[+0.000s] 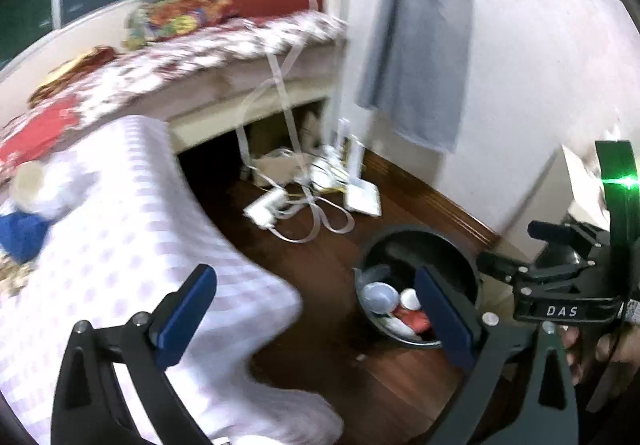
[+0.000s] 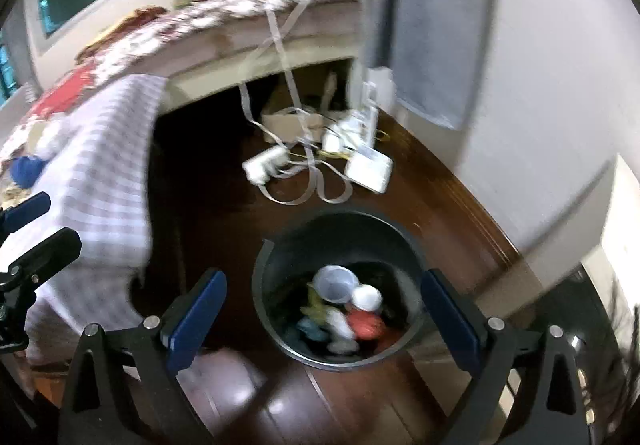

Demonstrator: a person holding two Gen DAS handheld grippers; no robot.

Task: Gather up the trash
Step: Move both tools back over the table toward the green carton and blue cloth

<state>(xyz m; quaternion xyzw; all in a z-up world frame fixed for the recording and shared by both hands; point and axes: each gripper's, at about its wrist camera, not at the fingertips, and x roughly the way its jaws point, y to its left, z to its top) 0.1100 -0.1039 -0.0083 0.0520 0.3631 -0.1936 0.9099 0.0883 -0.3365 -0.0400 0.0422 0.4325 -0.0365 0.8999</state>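
Note:
A round black trash bin (image 2: 340, 237) stands on the dark wooden floor. It holds a clear plastic cup (image 2: 334, 283), a white crumpled piece (image 2: 366, 297), a red piece (image 2: 364, 325) and other scraps. My right gripper (image 2: 324, 321) hangs above the bin, open, with nothing between its blue pads. In the left wrist view the bin (image 1: 420, 233) lies low and to the right, partly behind my right-hand pad. The cup (image 1: 378, 295) shows inside it. My left gripper (image 1: 316, 315) is open and empty, beside the bed's edge.
A bed (image 1: 240, 41) with a flowered sheet fills the left. A pale checked cloth (image 1: 132, 229) hangs over its side. White power strips and flat cables (image 2: 312, 161) lie on the floor beyond the bin. A grey towel (image 1: 416, 45) hangs on the wall.

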